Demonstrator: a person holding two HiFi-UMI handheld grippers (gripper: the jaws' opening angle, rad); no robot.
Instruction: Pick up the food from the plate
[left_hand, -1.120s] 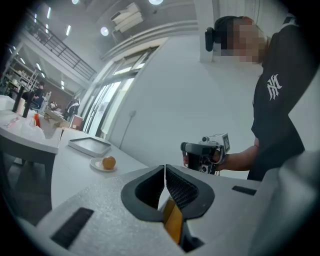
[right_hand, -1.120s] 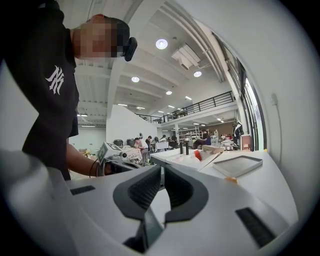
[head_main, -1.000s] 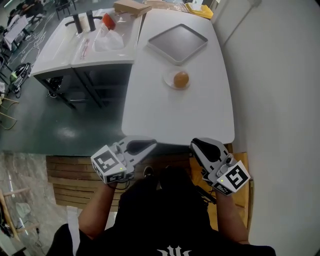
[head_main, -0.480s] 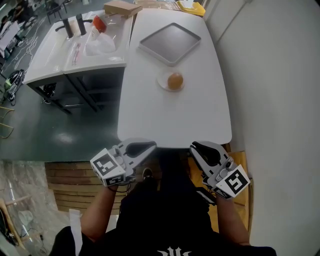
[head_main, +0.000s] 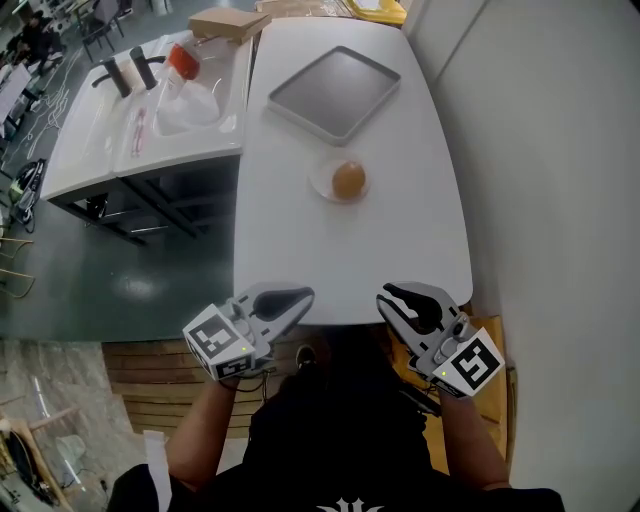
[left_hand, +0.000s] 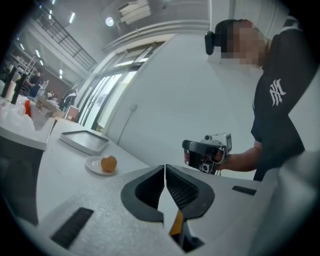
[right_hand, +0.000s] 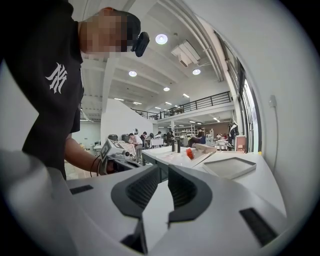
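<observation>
A long white table (head_main: 340, 250) runs away from the person, with a grey tray (head_main: 335, 92) at its far end. At the near edge two handheld grippers sit side by side, well apart from the target. The left gripper (head_main: 300, 297) has its jaws pressed together, empty. The right gripper (head_main: 390, 298) has just been opening its jaws, which stand slightly parted with nothing between them. Mid-table, just this side of the tray, a small white plate (head_main: 322, 185) holds the food (head_main: 348, 180), a round orange-brown piece. The reach seems barely begun: spread the jaws wider than the food before arriving, approach low, and close gently around its widest part so the plate stays put.
</observation>
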